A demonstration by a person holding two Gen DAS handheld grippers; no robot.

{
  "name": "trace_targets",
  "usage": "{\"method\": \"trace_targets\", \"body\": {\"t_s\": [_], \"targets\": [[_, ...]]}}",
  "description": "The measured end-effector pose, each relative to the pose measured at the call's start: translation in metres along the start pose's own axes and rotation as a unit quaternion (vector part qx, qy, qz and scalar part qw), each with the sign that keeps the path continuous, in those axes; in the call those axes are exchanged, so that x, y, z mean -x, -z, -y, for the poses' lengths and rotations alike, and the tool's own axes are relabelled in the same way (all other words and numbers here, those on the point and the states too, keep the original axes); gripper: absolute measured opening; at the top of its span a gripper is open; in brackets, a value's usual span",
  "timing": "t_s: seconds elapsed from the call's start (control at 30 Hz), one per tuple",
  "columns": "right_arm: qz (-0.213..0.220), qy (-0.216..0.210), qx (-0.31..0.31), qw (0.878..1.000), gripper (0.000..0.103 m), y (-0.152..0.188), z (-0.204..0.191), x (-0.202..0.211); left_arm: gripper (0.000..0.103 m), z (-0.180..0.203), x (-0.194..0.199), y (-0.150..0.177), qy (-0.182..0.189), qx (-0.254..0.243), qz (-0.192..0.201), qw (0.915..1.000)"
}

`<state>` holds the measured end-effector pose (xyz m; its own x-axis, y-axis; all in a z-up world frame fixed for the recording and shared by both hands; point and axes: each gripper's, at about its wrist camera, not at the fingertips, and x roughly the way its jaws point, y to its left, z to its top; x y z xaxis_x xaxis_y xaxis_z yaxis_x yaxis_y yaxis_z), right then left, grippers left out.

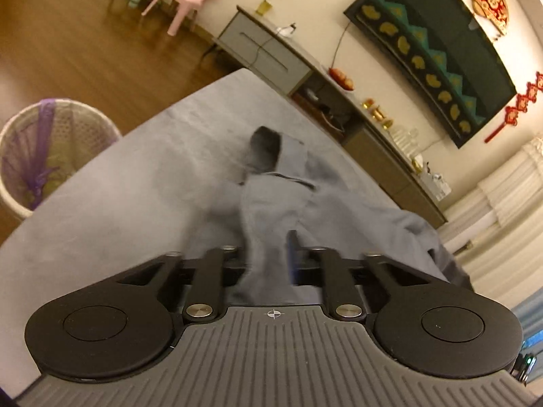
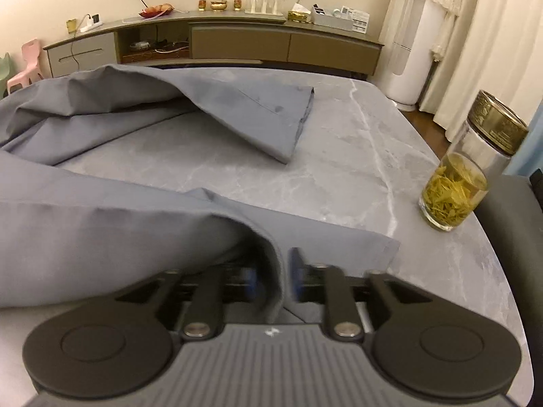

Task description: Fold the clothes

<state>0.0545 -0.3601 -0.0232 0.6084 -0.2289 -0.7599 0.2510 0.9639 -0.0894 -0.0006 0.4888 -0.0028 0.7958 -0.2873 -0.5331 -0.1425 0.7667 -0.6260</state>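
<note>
Soft grey garment [image 2: 101, 224] rumpled across the marbled grey tabletop [image 2: 339, 169].
Both left gripper [image 1: 268, 261] and right gripper [image 2: 273, 273] stand parted, limp cloth folds hanging between unpressed. A smooth tea glass [image 2: 453, 196] stands near the tabletop's right edge, bare stone between.

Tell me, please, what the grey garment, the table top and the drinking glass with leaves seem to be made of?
Grey garment: thin woven cloth, matte; it drapes in soft folds and has a stitched hem. Table top: looks like grey marble or marble-look slab, smooth with slight sheen; pale veins cross it. Drinking glass: clear glass, probably; the yellow-green leaves show through its wall.
</note>
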Motion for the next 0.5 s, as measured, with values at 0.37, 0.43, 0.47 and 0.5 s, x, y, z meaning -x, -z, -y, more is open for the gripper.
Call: {"method": "trace_targets", "body": {"t_s": [0.37, 0.43, 0.47, 0.5], "targets": [[0.144, 0.028, 0.057, 0.988, 0.001, -0.076, -0.01, 0.035, 0.0, 0.077, -0.002, -0.062, 0.067, -0.039, 0.118, 0.9901], [0.204, 0.001, 0.11, 0.973, 0.001, -0.096, -0.006, 0.076, 0.0, 0.081, 0.029, -0.082, 0.082, -0.05, 0.144, 0.9848], [0.201, -0.011, 0.167, 0.965, 0.001, -0.098, -0.008, 0.091, 0.0, 0.079, 0.043, -0.088, 0.079, -0.064, 0.149, 0.9837], [0.198, -0.023, 0.224, 0.954, 0.001, -0.1, -0.011, 0.106, 0.0, 0.074, 0.054, -0.092, 0.071, -0.077, 0.147, 0.9836]]}}
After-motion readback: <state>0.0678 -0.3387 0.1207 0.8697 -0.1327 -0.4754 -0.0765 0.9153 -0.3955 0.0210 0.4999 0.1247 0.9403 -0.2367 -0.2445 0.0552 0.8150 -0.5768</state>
